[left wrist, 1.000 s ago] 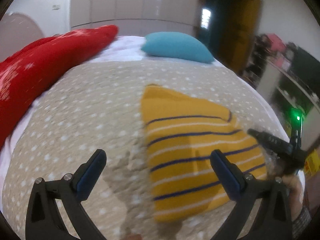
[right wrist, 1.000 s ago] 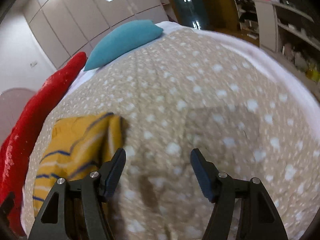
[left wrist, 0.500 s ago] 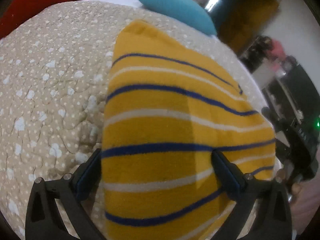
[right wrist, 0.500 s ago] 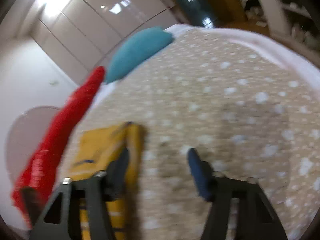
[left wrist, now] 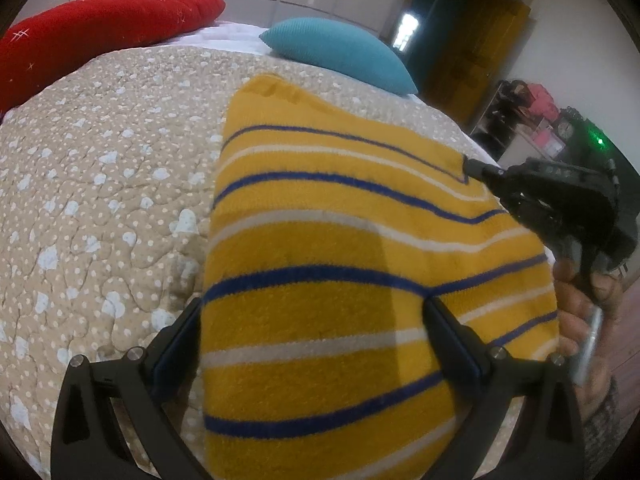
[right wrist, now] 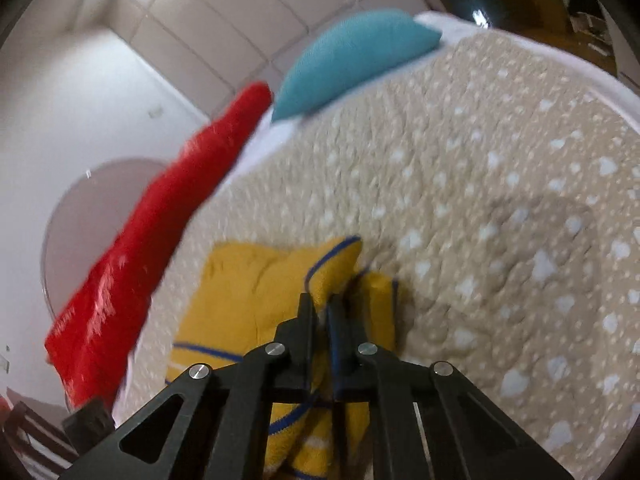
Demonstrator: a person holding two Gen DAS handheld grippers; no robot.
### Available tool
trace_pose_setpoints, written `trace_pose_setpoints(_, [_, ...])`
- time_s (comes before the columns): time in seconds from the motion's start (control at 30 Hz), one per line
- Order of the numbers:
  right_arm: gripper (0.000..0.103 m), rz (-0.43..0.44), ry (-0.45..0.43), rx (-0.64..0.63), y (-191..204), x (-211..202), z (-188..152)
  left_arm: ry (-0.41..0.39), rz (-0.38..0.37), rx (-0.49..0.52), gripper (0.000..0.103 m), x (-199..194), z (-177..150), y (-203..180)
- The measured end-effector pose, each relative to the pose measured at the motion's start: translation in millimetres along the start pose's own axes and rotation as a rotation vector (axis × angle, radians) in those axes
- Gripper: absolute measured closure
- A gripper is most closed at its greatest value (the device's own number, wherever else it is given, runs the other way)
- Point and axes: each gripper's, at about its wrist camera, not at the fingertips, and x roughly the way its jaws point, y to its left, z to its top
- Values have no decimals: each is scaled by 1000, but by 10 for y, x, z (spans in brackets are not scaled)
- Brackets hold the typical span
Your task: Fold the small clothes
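Yellow striped cloth (left wrist: 344,264) lying on the bed (left wrist: 100,184), filling the middle and 5 o'clock part of the left wrist view. Left gripper (left wrist: 312,340) spread wide, one finger off each side of the near end, holding nothing (cloth sits between the fingers, not squeezed). Right gripper (right wrist: 320,312) pressed together, pinching a far corner of the cloth, seen at 3 o'clock in the left view.

Could slip: only a small bit of thick, fuzzy cloth in that pinch, so a quick tug might pull it free. Could also bunch up if only one corner gets lifted.

Lots of open quilt at 9 o'clock and 1 o'clock. Red blanket (left wrist: 80,36) at 10 o'clock and blue pillow (left wrist: 340,54) at 12 o'clock, both well apart. Bed edge close at 3 o'clock, so less room there.
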Motion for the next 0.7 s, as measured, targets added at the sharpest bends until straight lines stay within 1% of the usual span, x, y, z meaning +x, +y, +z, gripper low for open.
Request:
trace_pose_setpoints(0.03, [101,-31,-24,-7,-29,-10,-9,-2,2,0,0,-35,-40,-6])
trace_pose_setpoints(0.07, [102,-85,-42,-24,-48,12,-19,-3,1,-2,0,-39,-47,-2])
trace_pose_setpoints(0.1, [102,-193,-61,-56,-77,39,-19,-1,-1,-2,0,-36,-42,-9])
trace_pose_setpoints(0.13, [102,-228,-60,-54,-143,71,-8,-2,2,0,0,-10,-28,-41])
trace_pose_setpoints(0.23, [101,-139,-60,63,-356,2,42,-5,8,1,0,-14,-33,-66])
trace_pose_setpoints(0.33, [99,-39,-49,117,-452,-65,49,-6,11,1,0,-11,-34,-69])
trace_pose_setpoints(0.37, [99,-10,-48,114,-434,-95,53,-7,10,1,0,-12,-37,-71])
trace_pose_setpoints(0.47, [99,56,-60,63,-251,-251,-52,-6,10,1,0,-11,-35,-71])
trace_pose_setpoints(0.5, [99,94,-59,58,-193,-336,-110,-6,10,1,0,-10,-34,-70])
trace_pose_setpoints(0.57, [99,200,-55,54,-3,-482,-238,-7,9,0,0,-8,-37,-76])
trace_pose_setpoints(0.63, [99,289,-47,29,181,-630,-455,-7,7,-1,0,-10,-32,-78])
trace_pose_setpoints(0.7, [99,317,-6,17,274,-617,-667,-9,4,-6,0,-19,-34,-78])
